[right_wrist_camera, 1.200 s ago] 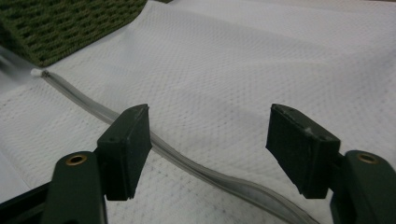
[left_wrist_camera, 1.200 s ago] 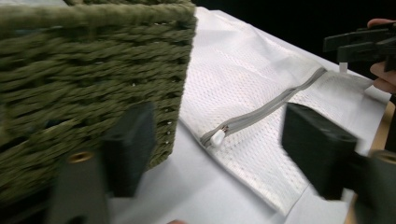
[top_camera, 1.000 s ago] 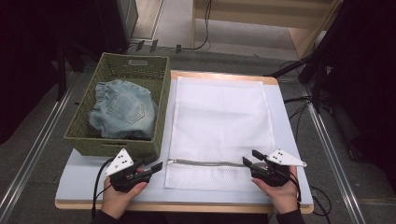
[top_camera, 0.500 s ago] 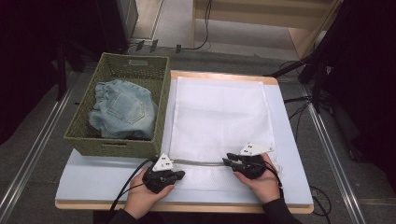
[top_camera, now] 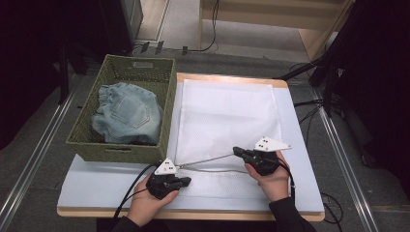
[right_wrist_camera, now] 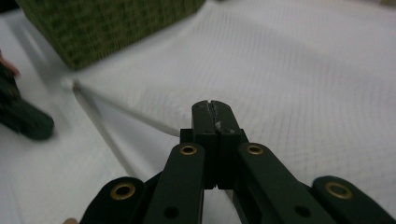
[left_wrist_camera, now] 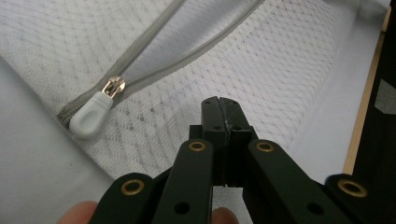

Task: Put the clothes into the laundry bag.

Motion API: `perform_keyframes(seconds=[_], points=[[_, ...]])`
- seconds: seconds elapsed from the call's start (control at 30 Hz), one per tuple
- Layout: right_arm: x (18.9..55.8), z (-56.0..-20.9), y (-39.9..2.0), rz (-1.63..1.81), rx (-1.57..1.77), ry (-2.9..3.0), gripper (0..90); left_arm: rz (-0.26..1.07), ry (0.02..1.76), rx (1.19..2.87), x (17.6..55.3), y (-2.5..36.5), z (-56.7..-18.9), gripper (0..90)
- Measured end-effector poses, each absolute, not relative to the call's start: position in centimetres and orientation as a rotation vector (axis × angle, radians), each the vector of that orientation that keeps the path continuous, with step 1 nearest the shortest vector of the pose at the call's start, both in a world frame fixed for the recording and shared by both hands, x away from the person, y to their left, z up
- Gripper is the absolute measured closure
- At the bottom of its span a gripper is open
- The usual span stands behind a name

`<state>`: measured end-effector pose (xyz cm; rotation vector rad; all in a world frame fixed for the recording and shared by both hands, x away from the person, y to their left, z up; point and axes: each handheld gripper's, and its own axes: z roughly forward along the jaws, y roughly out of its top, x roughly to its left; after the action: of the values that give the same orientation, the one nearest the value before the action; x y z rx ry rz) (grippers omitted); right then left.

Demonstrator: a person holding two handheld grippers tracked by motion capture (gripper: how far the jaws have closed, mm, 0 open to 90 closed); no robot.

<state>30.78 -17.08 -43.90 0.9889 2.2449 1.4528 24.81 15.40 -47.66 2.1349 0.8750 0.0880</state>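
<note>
Now opening mesh laundry bag (top_camera: 227,116) on table (top_camera: 106,186): left tool (top_camera: 186,181) pinches lower edge, right tool (top_camera: 238,152) pinches upper zipper edge. Next: lift mouth wider for jeans (top_camera: 126,113) in basket (top_camera: 118,150).

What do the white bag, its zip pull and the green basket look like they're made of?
White bag: fine mesh fabric, matte; a woven grid shows.
Zip pull: smooth pale tab, probably plastic or rubber, on a brass-coloured metal slider.
Green basket: woven strands, maybe wicker or paper cord.

One mesh bag (top_camera: 227,121), one zipper pull (left_wrist_camera: 91,114), one basket (top_camera: 167,116), one pair of jeans (top_camera: 126,113), two grippers: left (top_camera: 185,181), right (top_camera: 237,152).
</note>
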Motion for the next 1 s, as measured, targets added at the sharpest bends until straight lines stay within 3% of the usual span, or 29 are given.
perform_keyframes(seconds=[0.33, 0.37, 0.63, 0.9, 1.0], points=[[31.6, -46.9, -17.1, 1.336, 1.058, 2.374, 86.8, 0.082, 0.865, 2.131, 24.8, 15.5, -47.7, 90.0], [31.4, -46.3, -17.6, 1.404, 1.038, 2.353, 79.5, 0.083, 0.865, 2.129, 24.8, 15.5, -47.7, 90.0], [30.5, -46.0, -18.7, 1.429, 1.037, 2.375, 55.4, 0.084, 0.866, 2.127, 24.7, 15.6, -47.7, 89.6], [30.4, -47.2, -17.3, 1.165, 1.026, 2.485, 42.9, 0.083, 0.864, 2.128, 24.7, 15.6, -47.7, 89.5], [30.5, -47.3, -16.9, 1.129, 1.04, 2.487, 42.2, 0.082, 0.864, 2.128, 24.7, 15.6, -47.7, 89.5]])
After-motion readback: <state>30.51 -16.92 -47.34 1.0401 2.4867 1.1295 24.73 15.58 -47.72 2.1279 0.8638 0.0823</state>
